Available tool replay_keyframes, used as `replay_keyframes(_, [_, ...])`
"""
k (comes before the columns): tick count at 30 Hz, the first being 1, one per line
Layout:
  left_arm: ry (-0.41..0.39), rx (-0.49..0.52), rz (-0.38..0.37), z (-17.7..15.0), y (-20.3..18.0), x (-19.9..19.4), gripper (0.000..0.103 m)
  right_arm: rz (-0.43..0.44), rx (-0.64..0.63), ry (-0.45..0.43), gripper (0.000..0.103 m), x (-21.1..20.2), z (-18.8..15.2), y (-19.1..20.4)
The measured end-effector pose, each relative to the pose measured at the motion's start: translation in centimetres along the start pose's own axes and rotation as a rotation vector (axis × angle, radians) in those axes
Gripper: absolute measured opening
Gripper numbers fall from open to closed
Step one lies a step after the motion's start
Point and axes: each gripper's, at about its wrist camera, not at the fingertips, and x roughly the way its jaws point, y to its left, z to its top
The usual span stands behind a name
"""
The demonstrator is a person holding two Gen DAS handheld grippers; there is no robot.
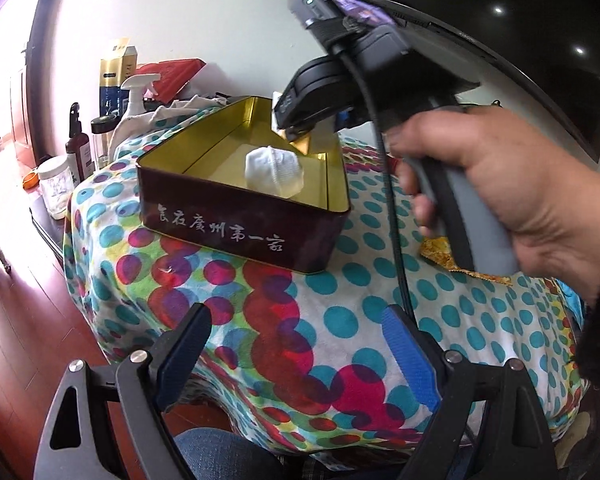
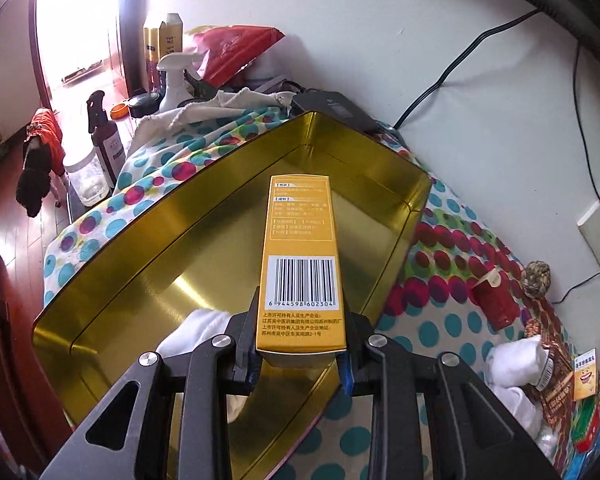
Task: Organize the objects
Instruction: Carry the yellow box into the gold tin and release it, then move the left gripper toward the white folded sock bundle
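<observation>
A dark red tin (image 1: 236, 232) with a gold inside stands open on the polka-dot cloth (image 1: 300, 340). A white rolled cloth (image 1: 274, 174) lies inside it. My left gripper (image 1: 296, 348) is open and empty, low over the cloth in front of the tin. My right gripper (image 2: 300, 344) is shut on a yellow box (image 2: 300, 256) with a barcode, held over the tin's gold inside (image 2: 172, 264). In the left wrist view the right gripper (image 1: 300, 128) hangs over the tin's far corner. The white cloth (image 2: 196, 328) shows under the left finger.
Spray bottles (image 2: 176, 80), a brown bottle (image 2: 104, 140), a jar (image 2: 86, 180) and boxes stand at the cloth's far left. A red packet (image 2: 494, 300), white cloth (image 2: 516, 364) and small packets lie at the right. A monitor (image 1: 500, 20) stands behind. A black cable (image 2: 460, 68) runs down the wall.
</observation>
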Motion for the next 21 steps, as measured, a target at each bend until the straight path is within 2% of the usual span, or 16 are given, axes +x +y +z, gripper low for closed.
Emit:
replay_keyframes(4, [0.024, -0.029, 0.007, 0.0, 0.6, 0.4, 0.089, 0.027, -0.013, 0.018, 0.032, 0.6, -0.1, 0.2])
replay_keyframes(6, [0.025, -0.030, 0.012, 0.0, 0.5, 0.5, 0.089, 0.018, -0.003, -0.012, 0.044, -0.1, -0.3, -0.1])
replay_keyframes(7, [0.022, -0.028, 0.012, 0.0, 0.4, 0.5, 0.089, 0.013, 0.007, -0.025, 0.056, -0.5, -0.4, -0.4])
replay_keyframes(12, [0.009, 0.008, 0.003, 0.0, -0.6, 0.2, 0.089, 0.001, 0.061, -0.124, 0.066, -4.5, -1.7, -3.0])
replay_keyframes(16, [-0.013, 0.048, 0.000, -0.1, -1.6, -0.3, 0.089, -0.075, 0.161, -0.188, 0.080, -7.9, -5.7, -7.9])
replay_keyframes(18, [-0.021, 0.065, -0.009, -0.1, -2.0, -0.3, 0.089, -0.128, 0.228, -0.186, 0.084, -8.6, -8.3, -10.8])
replay_keyframes(21, [-0.023, 0.101, -0.026, -0.3, -2.9, -0.4, 0.089, -0.248, 0.365, -0.153, 0.088, -9.2, -13.9, -16.2])
